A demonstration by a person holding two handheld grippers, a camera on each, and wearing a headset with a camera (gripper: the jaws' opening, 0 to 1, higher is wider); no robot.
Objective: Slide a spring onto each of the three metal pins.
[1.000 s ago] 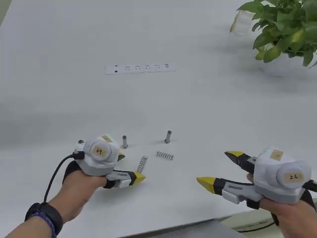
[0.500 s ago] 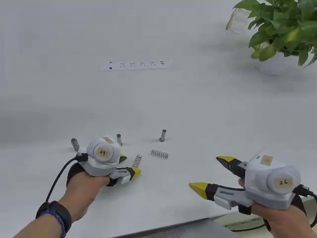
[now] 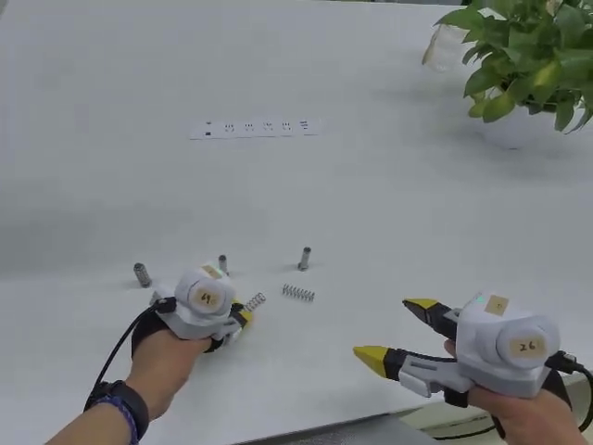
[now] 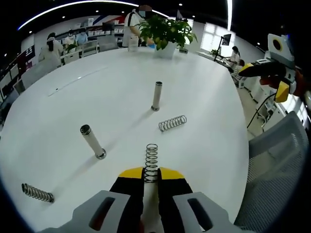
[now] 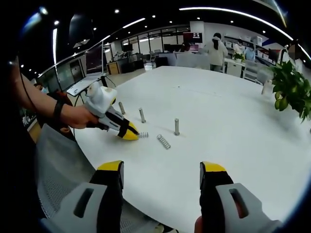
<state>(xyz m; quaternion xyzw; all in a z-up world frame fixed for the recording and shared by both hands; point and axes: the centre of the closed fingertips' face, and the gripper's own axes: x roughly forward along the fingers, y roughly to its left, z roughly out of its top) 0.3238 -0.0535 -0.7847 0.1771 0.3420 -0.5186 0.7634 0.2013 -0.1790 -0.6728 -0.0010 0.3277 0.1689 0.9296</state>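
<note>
Head view: the left gripper [image 3: 241, 313] is clamped on one end of a spring [image 3: 254, 300], near the near pin [image 3: 222, 264]; the right gripper [image 3: 396, 329] hangs well off, jaws apart, empty. Left gripper view: the spring juts straight ahead; I'd turn its free end down over the pin's top, axis in line, pinching lightly. Right gripper view: a loose spring [image 5: 164, 141] lies near the far pin [image 5: 177, 126].

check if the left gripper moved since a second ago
Yes, the left gripper, shut on a spring, edged forward, closer to the middle pin.
</note>
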